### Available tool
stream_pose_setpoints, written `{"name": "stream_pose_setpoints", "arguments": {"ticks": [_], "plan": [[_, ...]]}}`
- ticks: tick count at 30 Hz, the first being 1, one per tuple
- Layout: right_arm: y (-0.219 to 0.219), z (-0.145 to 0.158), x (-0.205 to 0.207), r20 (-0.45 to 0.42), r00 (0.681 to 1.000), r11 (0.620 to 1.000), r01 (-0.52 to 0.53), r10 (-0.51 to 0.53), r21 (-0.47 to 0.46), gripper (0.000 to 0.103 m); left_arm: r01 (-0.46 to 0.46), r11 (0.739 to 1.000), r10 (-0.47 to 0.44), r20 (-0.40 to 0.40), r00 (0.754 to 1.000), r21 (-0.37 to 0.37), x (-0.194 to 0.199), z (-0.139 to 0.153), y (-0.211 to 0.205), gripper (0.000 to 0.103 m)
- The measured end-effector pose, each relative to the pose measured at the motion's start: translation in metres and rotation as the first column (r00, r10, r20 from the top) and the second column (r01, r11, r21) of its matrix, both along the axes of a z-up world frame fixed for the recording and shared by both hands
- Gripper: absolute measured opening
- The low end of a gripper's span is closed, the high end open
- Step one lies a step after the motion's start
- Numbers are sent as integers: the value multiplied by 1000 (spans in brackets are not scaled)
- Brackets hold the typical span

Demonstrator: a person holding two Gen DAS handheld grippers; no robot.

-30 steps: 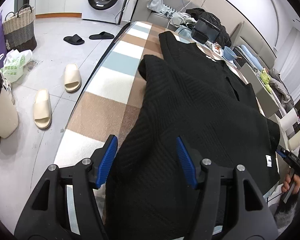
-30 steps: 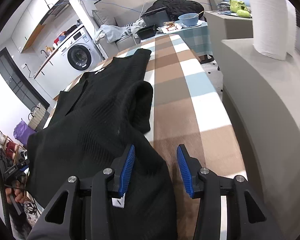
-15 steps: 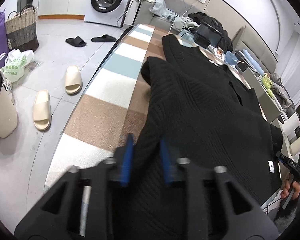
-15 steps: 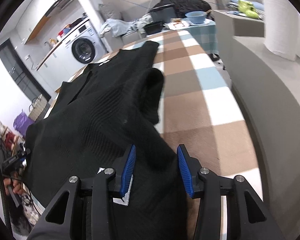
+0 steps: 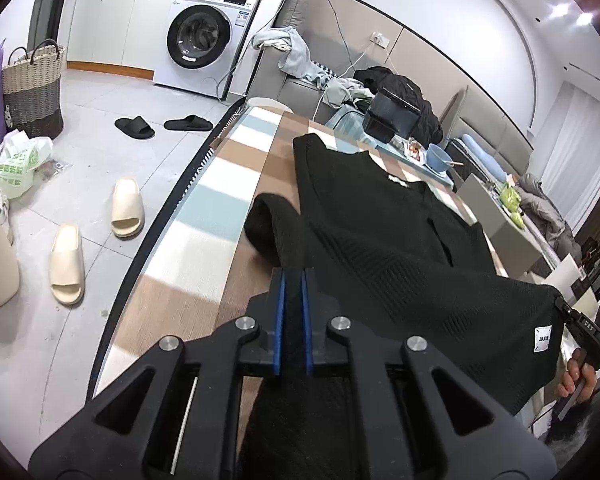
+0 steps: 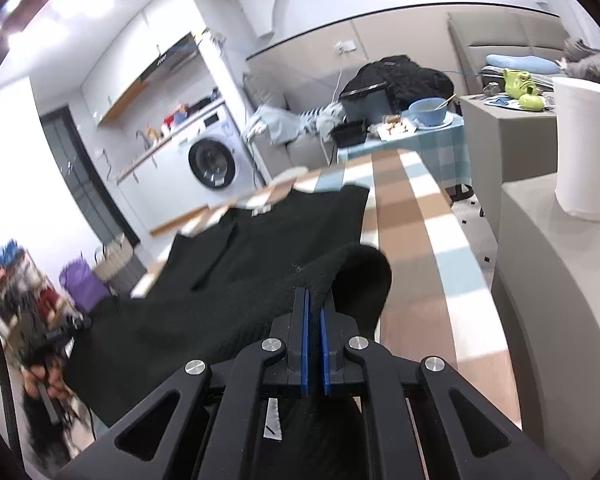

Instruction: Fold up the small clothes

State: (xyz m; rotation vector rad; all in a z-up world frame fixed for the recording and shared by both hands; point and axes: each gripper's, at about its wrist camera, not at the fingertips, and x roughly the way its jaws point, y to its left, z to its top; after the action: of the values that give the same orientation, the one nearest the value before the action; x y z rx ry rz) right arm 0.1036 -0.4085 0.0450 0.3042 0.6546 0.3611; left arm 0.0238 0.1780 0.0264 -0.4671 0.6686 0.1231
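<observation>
A black knit sweater (image 5: 384, 232) lies along the checked table (image 5: 220, 184), collar end far, hem end near. My left gripper (image 5: 293, 280) is shut on the sweater's near left hem corner, lifted off the table. My right gripper (image 6: 313, 300) is shut on the sweater (image 6: 260, 256) at the near right hem corner, also lifted. The hem hangs stretched between the two grippers. A sleeve cuff (image 5: 266, 220) sits curled ahead of the left gripper; the other cuff (image 6: 364, 276) shows ahead of the right gripper. The right gripper also shows at the left wrist view's right edge (image 5: 584, 328).
A washing machine (image 5: 204, 44), slippers (image 5: 128, 208) and a basket (image 5: 32, 84) stand on the floor left of the table. A grey counter with a paper roll (image 6: 584, 144) runs along the table's right side. A bowl (image 6: 430, 111) and black box sit at the far end.
Both grippers closed on the hem corners of the sweater and raised them. The near part of the sweater came up off the table and pulled taut.
</observation>
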Motion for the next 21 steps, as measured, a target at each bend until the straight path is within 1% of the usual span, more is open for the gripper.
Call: {"name": "stream_pose_setpoints", "arguments": {"ticks": [2, 6, 9, 11, 12, 15, 16, 17, 18, 19, 20, 21], "plan": [[-1, 5, 11, -1, 1000, 999, 22, -22, 26, 5, -5, 1000, 5, 2, 1000, -10, 9, 4, 4, 5], [1, 14, 37, 7, 997, 996, 83, -83, 33, 5, -14, 1000, 15, 13, 1000, -9, 30, 13, 11, 4], [5, 13, 56, -5, 991, 991, 133, -133, 0, 5, -29, 999, 29, -3, 1000, -24, 49, 12, 19, 4], [9, 5, 68, -27, 986, 986, 162, -163, -32, 5, -33, 999, 33, -24, 999, -33, 62, 6, 22, 4], [13, -2, 76, -56, 982, 983, 175, -178, -62, 5, -34, 999, 32, -43, 999, -33, 70, 2, 23, 4], [14, -20, 87, -135, 971, 977, 184, -197, -104, 5, -28, 999, 26, -94, 995, -21, 83, -12, 21, 5], [13, -26, 89, -159, 967, 976, 183, -200, -116, 8, -29, 1000, 28, -113, 993, -9, 84, -15, 20, 6], [11, -31, 87, -178, 964, 976, 179, -199, -120, 13, -23, 1000, 22, -121, 992, -4, 84, -18, 18, 11], [8, -35, 85, -209, 960, 979, 168, -189, -111, 13, -9, 1000, 7, -125, 992, -9, 82, -19, 17, 23], [3, -39, 84, -224, 959, 983, 158, -175, -91, 16, 2, 1000, -4, -123, 992, -19, 80, -20, 17, 32], [-2, -42, 81, -236, 958, 986, 147, -160, -73, 22, 9, 999, -13, -119, 993, -32, 75, -22, 16, 47], [-8, -43, 74, -246, 958, 988, 139, -149, -60, 27, 8, 999, -13, -112, 994, -45, 69, -22, 17, 54]]}}
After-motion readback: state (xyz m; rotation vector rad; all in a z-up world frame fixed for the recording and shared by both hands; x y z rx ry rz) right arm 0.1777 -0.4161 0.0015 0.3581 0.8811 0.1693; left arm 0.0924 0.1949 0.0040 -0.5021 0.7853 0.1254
